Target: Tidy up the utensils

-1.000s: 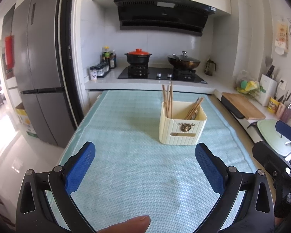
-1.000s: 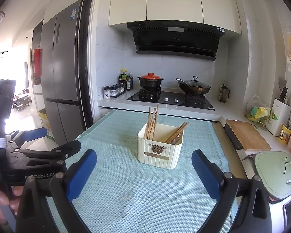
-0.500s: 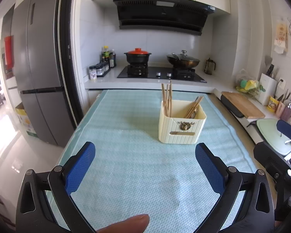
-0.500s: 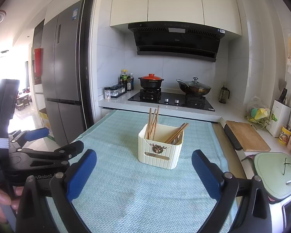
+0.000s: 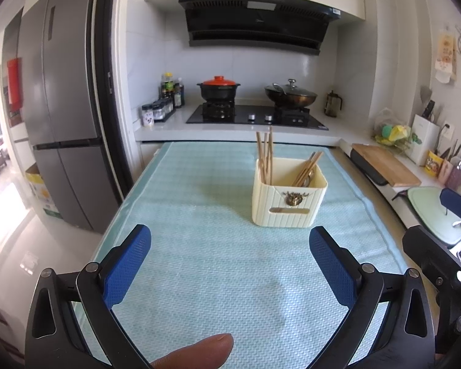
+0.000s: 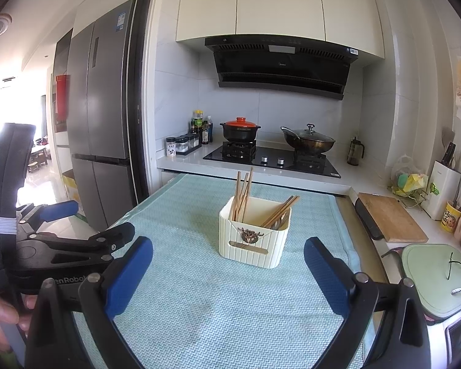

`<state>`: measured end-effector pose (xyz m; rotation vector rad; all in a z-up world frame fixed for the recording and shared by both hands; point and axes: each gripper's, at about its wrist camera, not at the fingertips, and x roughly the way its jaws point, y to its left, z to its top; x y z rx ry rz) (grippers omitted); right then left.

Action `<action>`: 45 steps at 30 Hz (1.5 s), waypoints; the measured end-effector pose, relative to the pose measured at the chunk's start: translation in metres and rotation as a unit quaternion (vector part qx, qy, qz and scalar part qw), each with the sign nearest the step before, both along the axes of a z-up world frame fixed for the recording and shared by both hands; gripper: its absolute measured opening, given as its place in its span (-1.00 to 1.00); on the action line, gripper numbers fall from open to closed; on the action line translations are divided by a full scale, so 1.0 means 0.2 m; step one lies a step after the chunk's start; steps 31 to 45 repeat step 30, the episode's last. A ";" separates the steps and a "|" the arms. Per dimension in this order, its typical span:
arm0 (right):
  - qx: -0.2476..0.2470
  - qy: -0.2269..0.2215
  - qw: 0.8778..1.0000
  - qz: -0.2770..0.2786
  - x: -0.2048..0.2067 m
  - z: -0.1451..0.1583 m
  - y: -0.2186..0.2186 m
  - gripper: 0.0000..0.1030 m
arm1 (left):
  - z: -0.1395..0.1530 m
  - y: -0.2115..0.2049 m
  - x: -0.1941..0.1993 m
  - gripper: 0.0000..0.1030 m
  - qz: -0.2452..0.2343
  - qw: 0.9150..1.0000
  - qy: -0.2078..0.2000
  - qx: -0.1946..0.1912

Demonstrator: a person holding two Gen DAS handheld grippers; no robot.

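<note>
A cream ribbed utensil holder stands on the pale green mat. Upright wooden chopsticks fill its left compartment. Slanted chopsticks and a metal spoon lean in its right compartment. My left gripper is open, held well short of the holder with nothing between its fingers. My right gripper is also open and empty, in front of the holder. In the right wrist view the left gripper's body shows at left.
Behind the mat runs a counter with a gas hob, a red-lidded pot and a lidded wok. A wooden cutting board and a green lid lie to the right. A grey fridge stands at left.
Both cameras have risen and drawn back slightly, so the holder sits a little lower and farther. Both grippers stay open and empty.
</note>
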<state>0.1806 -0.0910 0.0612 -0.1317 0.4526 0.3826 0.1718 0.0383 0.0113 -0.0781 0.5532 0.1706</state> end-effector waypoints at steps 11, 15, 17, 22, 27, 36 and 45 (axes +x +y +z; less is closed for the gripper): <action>-0.002 -0.001 1.000 0.000 0.01 0.02 -0.03 0.95 | 0.00 -0.02 0.00 0.99 0.002 1.000 -0.001 0.005; -0.002 -0.001 1.000 0.001 0.01 0.02 -0.03 0.95 | 0.00 -0.02 0.00 0.99 0.001 1.000 -0.001 0.000; -0.002 -0.002 1.000 0.001 0.01 0.02 -0.04 0.95 | 0.00 -0.02 -0.01 0.99 -0.001 1.000 -0.001 -0.003; -0.003 -0.005 1.000 0.001 0.01 0.01 -0.05 0.96 | 0.01 -0.02 -0.01 0.99 -0.009 1.000 -0.003 -0.010; -0.005 -0.003 1.000 0.001 0.02 0.00 -0.06 0.96 | 0.00 -0.02 -0.02 0.99 0.002 1.000 -0.008 -0.006; -0.005 -0.002 1.000 0.001 0.00 0.00 -0.05 0.96 | 0.00 -0.03 -0.02 0.99 0.010 1.000 -0.011 0.012; -0.005 -0.002 1.000 0.001 0.00 0.00 -0.05 0.96 | 0.00 -0.03 -0.02 0.99 0.010 1.000 -0.011 0.012</action>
